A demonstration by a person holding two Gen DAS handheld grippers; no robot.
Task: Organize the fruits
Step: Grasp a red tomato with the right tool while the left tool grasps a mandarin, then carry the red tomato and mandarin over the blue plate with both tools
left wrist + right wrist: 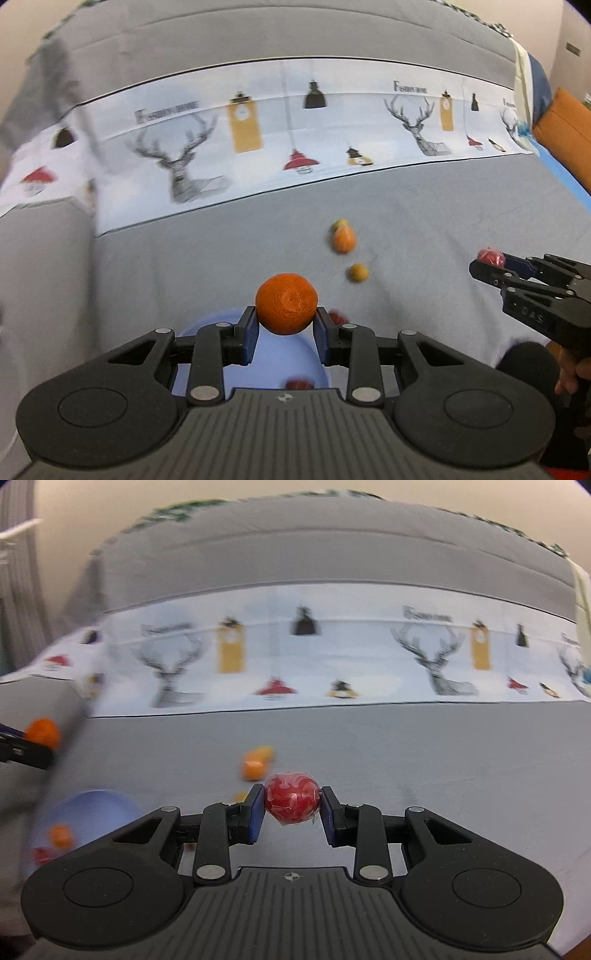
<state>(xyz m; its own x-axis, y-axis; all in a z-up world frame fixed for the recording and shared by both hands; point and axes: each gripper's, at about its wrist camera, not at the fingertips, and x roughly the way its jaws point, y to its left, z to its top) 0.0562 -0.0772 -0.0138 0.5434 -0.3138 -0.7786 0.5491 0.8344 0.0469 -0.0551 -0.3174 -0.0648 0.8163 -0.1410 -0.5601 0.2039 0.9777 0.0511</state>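
My left gripper (285, 317) is shut on an orange tangerine (286, 303) and holds it above a light blue bowl (218, 326) that holds a red fruit (299, 384). My right gripper (291, 805) is shut on a red wrapped fruit (292, 798) above the grey sofa seat; it also shows at the right of the left wrist view (487, 260). The blue bowl (92, 805) lies at lower left in the right wrist view, with an orange fruit (61, 835) in it. An orange fruit (344, 239) and a small yellow fruit (358, 272) lie on the seat.
A grey sofa seat (424, 221) carries the fruit. A white printed cloth with deer and lamps (280, 129) hangs over the backrest. A grey armrest (40, 266) stands at the left. An orange cushion (565, 125) sits at the far right.
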